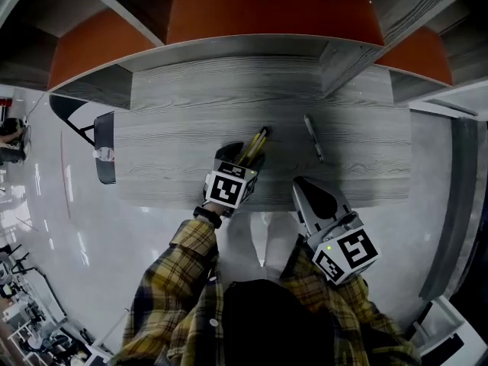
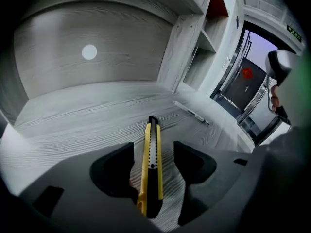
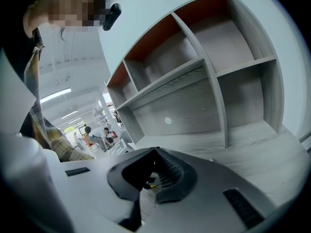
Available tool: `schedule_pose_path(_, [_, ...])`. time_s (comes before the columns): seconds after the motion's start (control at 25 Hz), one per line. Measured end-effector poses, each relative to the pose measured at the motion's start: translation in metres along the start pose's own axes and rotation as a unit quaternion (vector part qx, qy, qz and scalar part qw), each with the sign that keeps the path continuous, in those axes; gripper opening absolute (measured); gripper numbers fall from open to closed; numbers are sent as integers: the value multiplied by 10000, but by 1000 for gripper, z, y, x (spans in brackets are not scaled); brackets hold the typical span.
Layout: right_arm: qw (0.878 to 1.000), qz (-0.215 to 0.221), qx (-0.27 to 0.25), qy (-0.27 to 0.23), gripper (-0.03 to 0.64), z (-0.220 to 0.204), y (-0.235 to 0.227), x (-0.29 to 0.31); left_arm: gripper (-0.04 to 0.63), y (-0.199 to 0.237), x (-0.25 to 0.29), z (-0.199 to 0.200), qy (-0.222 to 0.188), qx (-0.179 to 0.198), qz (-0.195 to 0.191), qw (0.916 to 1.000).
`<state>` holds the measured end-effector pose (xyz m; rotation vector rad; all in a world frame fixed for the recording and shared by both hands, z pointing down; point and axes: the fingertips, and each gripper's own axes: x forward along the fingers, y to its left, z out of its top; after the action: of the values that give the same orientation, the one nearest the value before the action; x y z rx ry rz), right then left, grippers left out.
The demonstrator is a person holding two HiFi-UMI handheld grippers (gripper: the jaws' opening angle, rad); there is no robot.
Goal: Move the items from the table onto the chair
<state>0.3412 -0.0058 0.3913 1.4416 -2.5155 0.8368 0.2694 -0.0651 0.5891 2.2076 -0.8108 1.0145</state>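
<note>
Worktop (image 1: 183, 128): grey wood grain, carrying two items. Shelf unit (image 1: 274, 6) stands at its far side, its compartments backed in grey or orange.

Left tongs (image 2: 154, 148): set low on the worktop, jaws apart on either side of the knife (image 2: 152, 140), with bare surface showing on both sides of it. Right tongs (image 3: 155, 152): at the near edge, jaws closed tip to tip, nothing gripped.

The yellow and black knife lies flat. Its long axis follows the line of the left tongs, and its far end points at the shelf unit, angled slightly right.

Pen (image 1: 313, 137): flat on the worktop, to the right of the knife and apart from it. Its far end leans slightly left.
</note>
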Motion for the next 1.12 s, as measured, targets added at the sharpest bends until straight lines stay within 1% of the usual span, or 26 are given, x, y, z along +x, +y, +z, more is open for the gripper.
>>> schedule_pose_path(0.12, [10000,8,77,-27,18,-3,-2,0,245,6,8,0,92,165,150,9997])
schedule_pose_path(0.24, [9998,-25,191,-21,18,-9,-8,-4,192,12,10,-4,165,453,504,9976])
schedule_pose_path(0.28, [9997,-46,225,-18,18,-9,-11,-6,189,12,10,-5,205,559,585,9965])
schedule_pose_path(0.36, [9996,-86,275,-25,18,-10,-14,-10,169,7,10,-7,283,724,671,9947])
schedule_pose_path(0.4, [9995,-108,289,-43,18,-9,-16,-12,138,5,9,-8,327,781,708,9939])
schedule_pose_path(0.44, [9995,-126,297,-64,18,-8,-17,-13,124,3,9,-9,366,826,752,9931])
schedule_pose_path(0.52, [9994,-143,300,-94,18,-6,-18,-16,123,2,9,-10,387,868,813,9922])
schedule_pose_path(0.64, [9996,-111,244,-103,18,-3,-18,-20,118,2,7,-9,377,773,775,9933])
schedule_pose_path(0.84, [9999,42,136,-90,18,-1,-11,-26,117,-3,-8,-10,198,416,761,9960])
schedule_pose_path(0.96, [9995,295,-21,-80,18,3,-5,-23,117,2,-26,-7,-63,163,929,9955])
schedule_pose_path(1.04, [9987,490,-129,-59,18,7,1,-19,117,7,-41,-5,-273,-22,1053,9941])
schedule_pose_path(1.12, [9976,665,-214,-22,18,10,9,-15,117,11,-58,-4,-401,-219,1155,9923])
